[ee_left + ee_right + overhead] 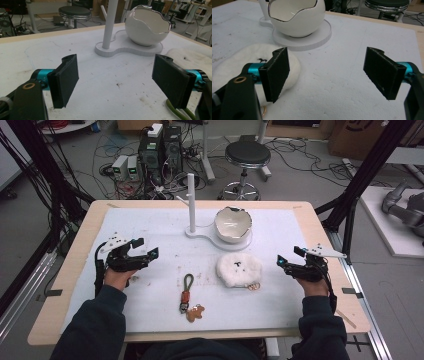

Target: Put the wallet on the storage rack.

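A: White and fluffy, the plush keychain (239,269) lies flat on the bench (75,270), right of the middle, with a small gold ring (254,286) at its near edge.

B: And the right gripper (289,259)?

A: It sits near the plush's right side, not touching it. Its jaws stand wide with nothing between them. In the right gripper view the plush (242,62) shows behind one of the jaws.

B: What else is near?

A: Left of the plush, at mid-bench, lies a green cord keychain (187,292) with a red band and a brown bear charm (195,313) at its near end. Just behind the plush stands a white egg-shaped bowl (232,224) with a jagged rim, on a white stand (200,233) that also carries an upright white pole (191,202).

B: The left gripper (146,249)?

A: Well apart, over on the left side of the white mat (150,220), jaws wide too, nothing held. In the left gripper view a bit of the green cord (176,111) peeks by one of the jaws, and the bowl (147,25) and pole (110,23) stand ahead.

B: Beyond the bench?

A: A black stool (247,155) on the floor, cables and boxes of equipment (160,150).
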The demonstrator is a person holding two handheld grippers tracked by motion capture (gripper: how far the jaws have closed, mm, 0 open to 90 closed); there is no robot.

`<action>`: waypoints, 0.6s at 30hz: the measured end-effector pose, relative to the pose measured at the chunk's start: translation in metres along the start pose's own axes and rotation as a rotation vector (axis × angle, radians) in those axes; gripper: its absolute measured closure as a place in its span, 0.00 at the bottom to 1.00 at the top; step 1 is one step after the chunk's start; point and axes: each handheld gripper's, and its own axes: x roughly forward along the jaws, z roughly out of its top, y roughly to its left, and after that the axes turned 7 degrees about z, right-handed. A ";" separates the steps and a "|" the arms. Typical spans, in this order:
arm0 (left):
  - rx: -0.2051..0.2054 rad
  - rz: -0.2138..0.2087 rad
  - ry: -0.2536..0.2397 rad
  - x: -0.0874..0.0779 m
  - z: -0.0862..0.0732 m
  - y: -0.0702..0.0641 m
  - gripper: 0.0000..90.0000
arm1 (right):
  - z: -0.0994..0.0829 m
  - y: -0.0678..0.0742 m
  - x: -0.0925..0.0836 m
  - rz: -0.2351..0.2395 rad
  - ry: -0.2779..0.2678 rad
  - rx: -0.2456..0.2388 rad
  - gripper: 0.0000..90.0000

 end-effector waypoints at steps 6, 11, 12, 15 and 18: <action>0.000 0.003 0.011 0.001 0.000 -0.002 0.24 | 0.000 0.001 0.000 0.002 -0.003 -0.004 0.24; 0.008 0.000 0.028 0.004 -0.002 -0.006 0.24 | 0.000 -0.001 0.003 0.008 -0.013 -0.001 0.24; 0.009 0.001 0.029 0.004 -0.002 -0.007 0.25 | 0.000 -0.001 0.004 0.008 -0.011 0.005 0.24; 0.010 -0.007 0.037 0.005 -0.004 -0.010 0.25 | 0.000 0.000 0.003 0.011 -0.014 0.009 0.24; 0.016 -0.011 0.038 0.004 -0.004 -0.012 0.25 | 0.000 0.002 0.005 0.026 0.004 0.016 0.24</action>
